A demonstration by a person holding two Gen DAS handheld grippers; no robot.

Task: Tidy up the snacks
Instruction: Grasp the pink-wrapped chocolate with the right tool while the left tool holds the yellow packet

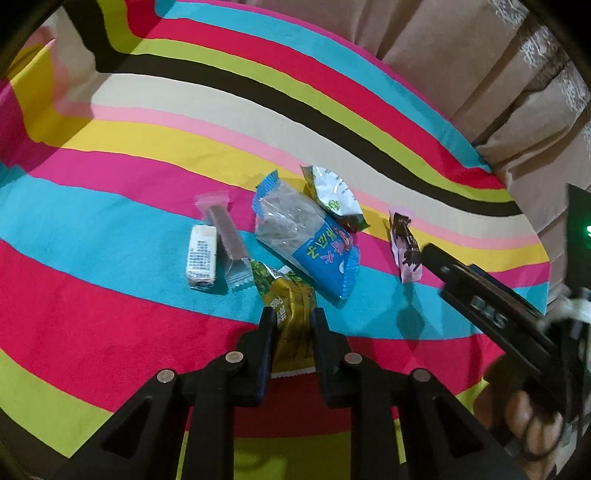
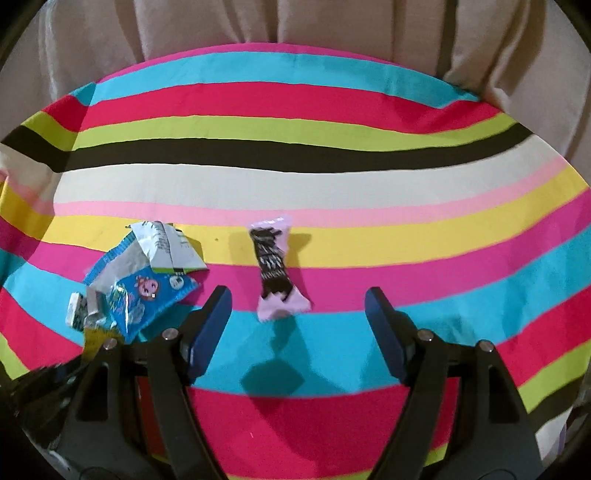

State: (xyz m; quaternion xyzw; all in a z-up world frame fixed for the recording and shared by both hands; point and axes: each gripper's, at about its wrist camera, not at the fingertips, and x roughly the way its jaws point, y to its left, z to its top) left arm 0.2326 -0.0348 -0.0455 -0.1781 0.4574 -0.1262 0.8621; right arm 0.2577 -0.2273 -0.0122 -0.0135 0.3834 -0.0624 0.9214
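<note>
In the left wrist view my left gripper [image 1: 293, 314] is shut on a yellow-green snack packet [image 1: 290, 295] near the front of a snack pile. Beyond it lie a blue packet [image 1: 314, 247], a white-green packet [image 1: 332, 195], a brown bar in clear wrap [image 1: 225, 232] and a small white box [image 1: 201, 256]. A pink and dark brown candy [image 2: 271, 266] lies apart to the right. My right gripper [image 2: 297, 293] is open just over the candy's near end, and its pads do not touch it.
Everything lies on a striped tablecloth [image 2: 332, 184] whose far edge meets a beige curtain [image 2: 295, 22]. A hand [image 1: 528, 417] holds the right gripper's handle at the lower right of the left wrist view. The blue packet [image 2: 147, 295] is left of the right gripper.
</note>
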